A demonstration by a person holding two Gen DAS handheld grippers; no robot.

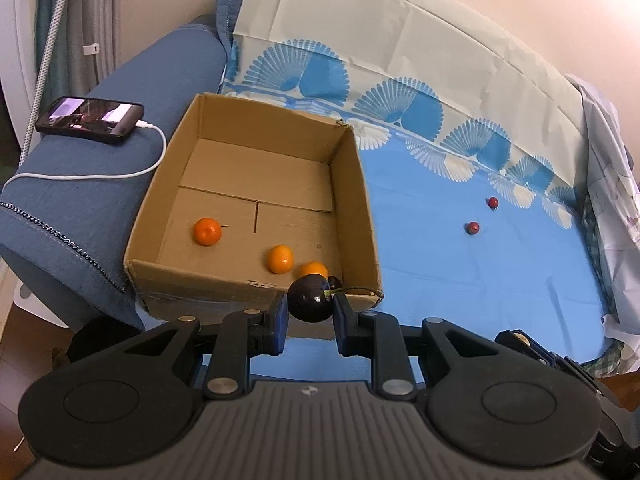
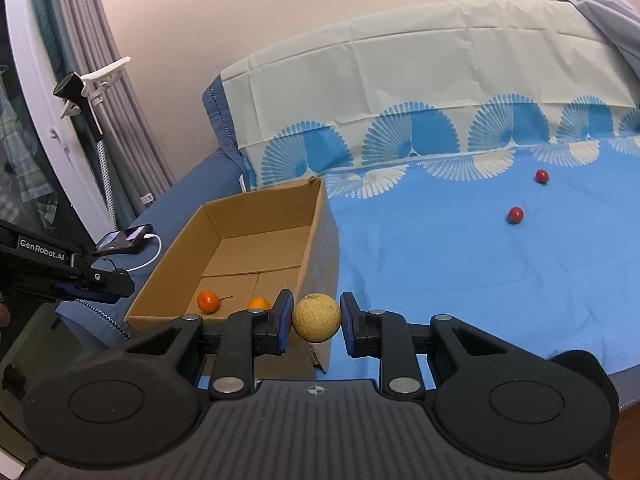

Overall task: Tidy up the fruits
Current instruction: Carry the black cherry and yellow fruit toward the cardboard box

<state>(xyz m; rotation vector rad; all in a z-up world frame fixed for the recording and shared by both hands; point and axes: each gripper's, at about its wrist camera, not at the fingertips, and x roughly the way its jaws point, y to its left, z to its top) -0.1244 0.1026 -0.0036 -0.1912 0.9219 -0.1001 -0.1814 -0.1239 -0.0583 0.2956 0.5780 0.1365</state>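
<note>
Plain peach-beige wall [image 2: 280, 20] behind. Blue fabric sofa, broad armrest [image 1: 120, 128] at left; seat and backrest draped in a cloth [image 2: 440, 260], blue below, pale cream above, with a fan-motif band. Grey-green curtains [image 2: 100, 92] hang far left beside a white frame. Phone [image 1: 90, 119] on the armrest, white cable [image 1: 100, 176] plugged in. Soft, even indoor light.

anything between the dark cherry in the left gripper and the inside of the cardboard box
Only the near wall of the open brown cardboard box. The left gripper holds the dark round cherry right at that rim; past it the floor has three small orange fruits with bare cardboard between.
</note>
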